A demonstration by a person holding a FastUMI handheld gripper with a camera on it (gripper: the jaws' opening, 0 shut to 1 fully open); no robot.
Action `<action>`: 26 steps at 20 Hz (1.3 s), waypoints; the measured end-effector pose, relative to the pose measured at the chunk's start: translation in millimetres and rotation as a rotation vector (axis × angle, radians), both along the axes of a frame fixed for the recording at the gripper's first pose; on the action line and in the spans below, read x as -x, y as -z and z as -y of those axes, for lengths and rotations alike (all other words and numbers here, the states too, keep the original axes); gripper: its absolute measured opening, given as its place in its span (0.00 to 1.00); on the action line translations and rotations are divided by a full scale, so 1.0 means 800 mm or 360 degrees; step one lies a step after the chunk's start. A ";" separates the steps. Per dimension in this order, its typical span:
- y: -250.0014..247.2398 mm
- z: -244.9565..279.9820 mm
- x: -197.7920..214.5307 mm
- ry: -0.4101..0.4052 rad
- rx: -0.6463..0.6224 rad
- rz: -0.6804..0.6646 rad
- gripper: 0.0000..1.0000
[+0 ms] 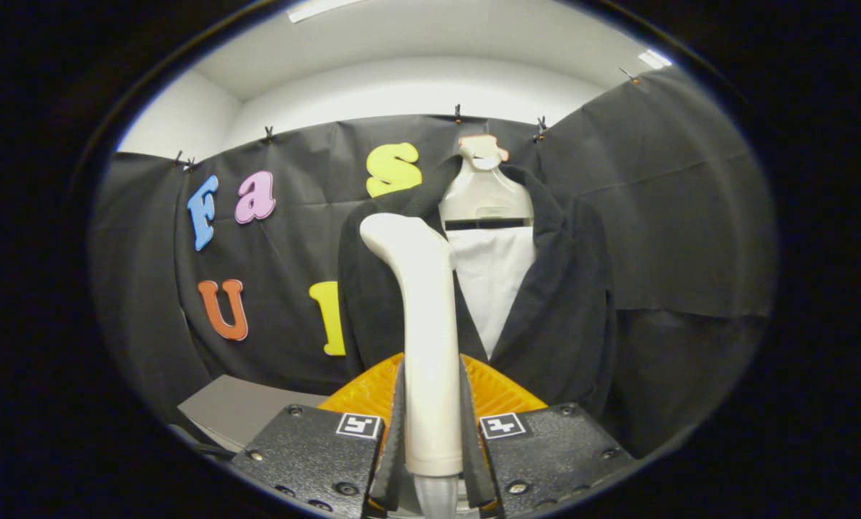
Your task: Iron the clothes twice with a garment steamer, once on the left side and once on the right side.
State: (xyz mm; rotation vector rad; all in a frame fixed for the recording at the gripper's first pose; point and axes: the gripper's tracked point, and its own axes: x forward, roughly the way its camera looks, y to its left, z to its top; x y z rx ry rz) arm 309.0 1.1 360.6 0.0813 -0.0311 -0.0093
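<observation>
Both fingers (pixel 394 432) of the tool (pixel 432 432) are squeezing the steamer (pixel 427 339) by its smooth, hard handle, likely slippery; the soft coat (pixel 567 303) is hanging beyond.

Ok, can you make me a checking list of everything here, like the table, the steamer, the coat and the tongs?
Surface: a grey table top shows low down, beside the tongs, bare where visible.
Job's things: white garment steamer stands upright between the fingers; dark jacket hangs open on a white hanger form beyond it, over a white panel.
Clutter: an orange ribbed thing lies just behind the fingers.
Tongs: both fingers press on the steamer's handle.
Cables: nothing seen.
Surroundings: black cloth wall held by clips, white ceiling above.
</observation>
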 end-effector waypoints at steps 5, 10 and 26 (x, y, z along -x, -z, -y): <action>0.016 0.010 -0.004 0.0007 0.0006 -0.0018 0.37; 0.046 0.013 0.000 0.0021 0.0029 -0.0073 0.37; 0.144 0.029 0.010 0.0075 0.0089 -0.0273 0.37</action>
